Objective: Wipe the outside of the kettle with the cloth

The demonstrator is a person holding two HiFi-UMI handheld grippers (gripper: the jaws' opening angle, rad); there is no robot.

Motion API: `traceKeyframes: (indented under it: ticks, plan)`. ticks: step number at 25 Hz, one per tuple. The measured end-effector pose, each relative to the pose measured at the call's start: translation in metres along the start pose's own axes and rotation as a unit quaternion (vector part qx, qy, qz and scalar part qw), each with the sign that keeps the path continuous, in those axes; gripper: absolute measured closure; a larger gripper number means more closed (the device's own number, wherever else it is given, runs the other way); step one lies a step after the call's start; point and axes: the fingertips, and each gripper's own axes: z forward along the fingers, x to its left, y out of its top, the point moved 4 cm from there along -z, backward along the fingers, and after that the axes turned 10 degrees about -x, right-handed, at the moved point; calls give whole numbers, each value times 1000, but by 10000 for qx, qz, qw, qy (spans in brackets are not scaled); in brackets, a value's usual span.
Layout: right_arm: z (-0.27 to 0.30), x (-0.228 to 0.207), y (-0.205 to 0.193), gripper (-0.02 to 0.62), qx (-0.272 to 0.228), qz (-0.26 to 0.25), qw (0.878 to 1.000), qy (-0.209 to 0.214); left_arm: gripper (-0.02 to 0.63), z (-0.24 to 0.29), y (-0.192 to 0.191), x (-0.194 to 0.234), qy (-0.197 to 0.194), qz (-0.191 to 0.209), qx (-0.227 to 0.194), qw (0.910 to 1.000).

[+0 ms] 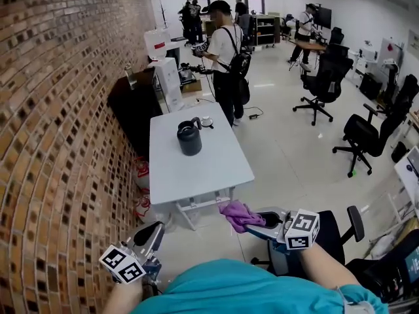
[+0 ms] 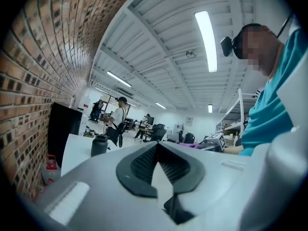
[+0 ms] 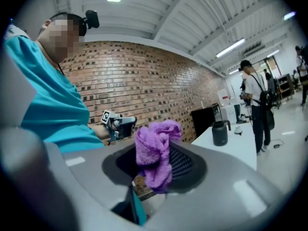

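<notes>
A dark grey kettle (image 1: 189, 138) stands upright on the far half of a white table (image 1: 196, 172); it also shows small in the left gripper view (image 2: 99, 145) and the right gripper view (image 3: 220, 133). My right gripper (image 1: 255, 218) hovers off the table's near right corner, shut on a bunched purple cloth (image 1: 238, 214) that sticks up between the jaws (image 3: 154, 151). My left gripper (image 1: 156, 231) is low at the near left, well short of the table, and its jaws (image 2: 157, 150) are shut with nothing in them.
A brick wall (image 1: 59, 142) runs along the left. A small white object (image 1: 206, 121) lies behind the kettle. A person with a backpack (image 1: 226, 57) stands beyond the table's far end. A black cabinet (image 1: 134, 103) and office chairs (image 1: 322, 84) are further off.
</notes>
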Motion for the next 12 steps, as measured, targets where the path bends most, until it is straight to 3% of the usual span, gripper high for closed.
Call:
traceKeyframes:
  ticks: [6, 12]
  plan:
    - [39, 31, -9, 472, -8, -94, 10000, -29, 606, -58, 14, 14, 134, 174, -156, 9996]
    - [85, 55, -13, 474, -313, -88, 9986, -425, 606, -107, 20, 45, 165, 141, -168, 9996]
